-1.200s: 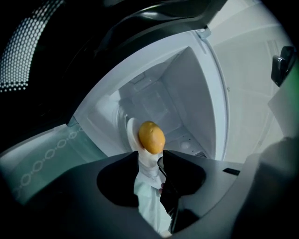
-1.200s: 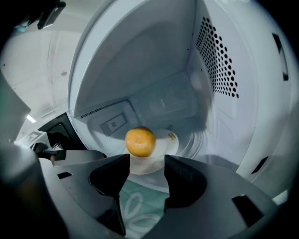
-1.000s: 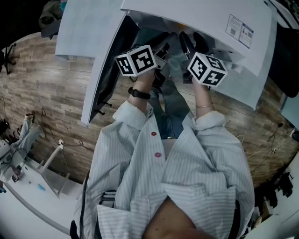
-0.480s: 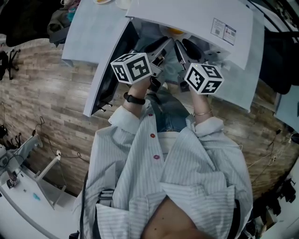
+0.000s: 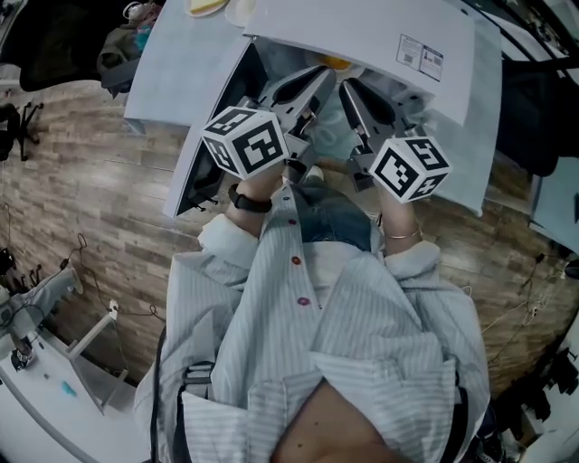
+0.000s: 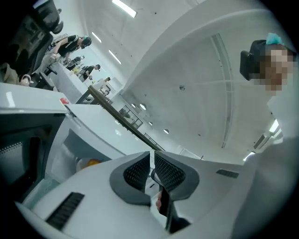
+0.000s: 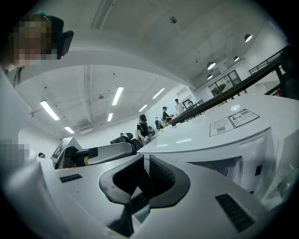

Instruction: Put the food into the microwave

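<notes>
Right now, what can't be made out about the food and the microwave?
Food: the head view shows only an orange edge and the microwave's top covers the rest. The left gripper view shows a small blurred patch, kind untellable.
Label: head view, print too small to read.
Pale things beside the microwave: head view, cut off by the top edge.

I stand before a white desk (image 5: 167, 68), and the microwave (image 5: 362, 32) sits directly on it, door swung open towards me. At the desk's far edge lie a pale yellow thing (image 5: 204, 6) and a white thing (image 5: 237, 11) just beside it, both cut off by the frame. Under the desk runs a wood-plank floor (image 5: 81, 172), with thin cables (image 5: 80, 244) trailing across it at my left.
</notes>
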`<state>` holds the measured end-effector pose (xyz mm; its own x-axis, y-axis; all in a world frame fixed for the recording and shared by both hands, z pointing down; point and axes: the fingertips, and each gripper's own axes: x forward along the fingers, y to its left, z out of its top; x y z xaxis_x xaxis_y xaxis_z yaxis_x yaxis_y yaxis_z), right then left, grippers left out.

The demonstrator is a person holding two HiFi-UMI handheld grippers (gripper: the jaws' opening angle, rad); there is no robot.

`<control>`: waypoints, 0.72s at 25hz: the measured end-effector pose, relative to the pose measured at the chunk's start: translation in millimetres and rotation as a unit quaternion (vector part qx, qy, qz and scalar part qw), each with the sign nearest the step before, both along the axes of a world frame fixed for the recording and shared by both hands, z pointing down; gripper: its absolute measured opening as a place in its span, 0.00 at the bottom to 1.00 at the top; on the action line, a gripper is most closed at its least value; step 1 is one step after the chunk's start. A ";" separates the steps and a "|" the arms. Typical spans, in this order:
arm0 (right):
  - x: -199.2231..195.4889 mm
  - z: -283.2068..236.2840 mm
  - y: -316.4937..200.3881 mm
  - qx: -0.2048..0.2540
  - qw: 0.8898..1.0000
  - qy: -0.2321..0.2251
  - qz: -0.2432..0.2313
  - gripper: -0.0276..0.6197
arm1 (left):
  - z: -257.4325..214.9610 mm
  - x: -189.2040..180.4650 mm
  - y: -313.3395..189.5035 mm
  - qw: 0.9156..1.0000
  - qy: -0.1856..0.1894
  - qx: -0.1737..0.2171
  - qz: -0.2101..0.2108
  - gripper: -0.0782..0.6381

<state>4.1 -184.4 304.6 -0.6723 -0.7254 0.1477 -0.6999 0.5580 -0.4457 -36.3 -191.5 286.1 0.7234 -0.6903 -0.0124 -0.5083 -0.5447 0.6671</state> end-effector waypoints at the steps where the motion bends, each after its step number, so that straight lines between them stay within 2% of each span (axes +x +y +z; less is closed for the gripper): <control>1: 1.0 -4.1 3.0 0.002 1.000 -0.005 -0.003 0.13 | -4.1 1.6 3.1 1.000 -0.001 0.007 0.003 0.16; 10: 1.5 -29.1 21.6 0.018 0.999 -0.014 -0.031 0.10 | -18.6 11.3 29.2 0.998 -0.022 0.045 0.037 0.12; 18: 6.5 -32.8 19.3 0.020 0.999 -0.008 -0.033 0.09 | -22.2 17.2 32.1 0.997 -0.031 0.057 0.049 0.12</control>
<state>10.6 -165.1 271.8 -0.7213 -0.6843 0.1074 -0.6534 0.6208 -0.4331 -19.0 -159.4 263.9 0.7886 -0.6135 -0.0406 -0.4874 -0.6641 0.5669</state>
